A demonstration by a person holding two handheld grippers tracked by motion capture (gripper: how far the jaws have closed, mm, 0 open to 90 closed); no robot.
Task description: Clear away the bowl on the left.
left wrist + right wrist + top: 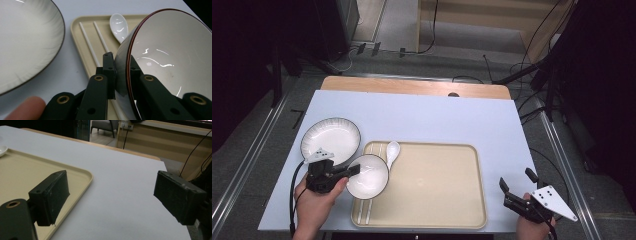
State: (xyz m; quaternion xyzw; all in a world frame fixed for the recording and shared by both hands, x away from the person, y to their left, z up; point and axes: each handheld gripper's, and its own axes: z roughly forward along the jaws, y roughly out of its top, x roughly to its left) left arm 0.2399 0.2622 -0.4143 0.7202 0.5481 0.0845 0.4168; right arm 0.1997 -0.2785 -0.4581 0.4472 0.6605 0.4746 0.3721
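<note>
My left gripper (354, 170) (122, 72) is shut on the rim of a small white bowl (369, 176) (170, 57) with a dark outside. It holds the bowl tilted over the left end of the beige tray (437, 200) (77, 32). On that end of the tray lie a white spoon (391, 151) (119, 26) and a pair of white chopsticks (367, 212) (90, 45), partly under the bowl. A white plate (330, 136) (22, 42) with a dark rim rests on the table left of the tray. My right gripper (517, 180) (111, 200) stands open at the table's near right corner, nothing between its jaws.
A white sheet (437, 120) (120, 182) covers the wooden table (412, 86). Metal rails (562, 165) run along both sides of the table, and cables (532, 55) lie on the floor behind it.
</note>
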